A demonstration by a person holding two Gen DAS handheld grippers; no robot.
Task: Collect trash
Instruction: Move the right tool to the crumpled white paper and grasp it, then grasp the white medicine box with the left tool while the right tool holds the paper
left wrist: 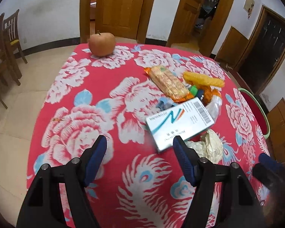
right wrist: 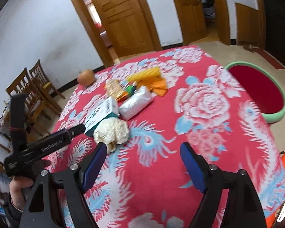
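Fingers on both tools are spread wide with nothing between them. The left gripper (left wrist: 140, 142) hovers low over the table (left wrist: 70, 87), its right finger tip just at the near corner of the box (left wrist: 180, 120). The right gripper (right wrist: 143, 150) hangs nearer the table's front, with the paper wad (right wrist: 112, 130) just beyond its left finger.

The trash lies in one loose heap toward the middle of the table: the box propped on a silver pouch (right wrist: 135, 102), the wad touching the box's near end, a cracker pack (left wrist: 168, 81), a yellow wrapper (left wrist: 203, 78) and orange wrappers (right wrist: 158, 87) behind. A red bin (right wrist: 256, 93) with a green rim stands on the floor past the table's right edge. An apple (left wrist: 102, 44) sits well apart at the far left; it looks whole and likely is not trash.

The risks come from the crowding. The box leans on other things, so a pinch at its corner may tip it or shove the heap rather than grip it. The two grippers are near each other around the wad and could collide. The wad is soft and may slip out of a shallow pinch. The bin is off the table, so a short carry would drop trash on the floor.
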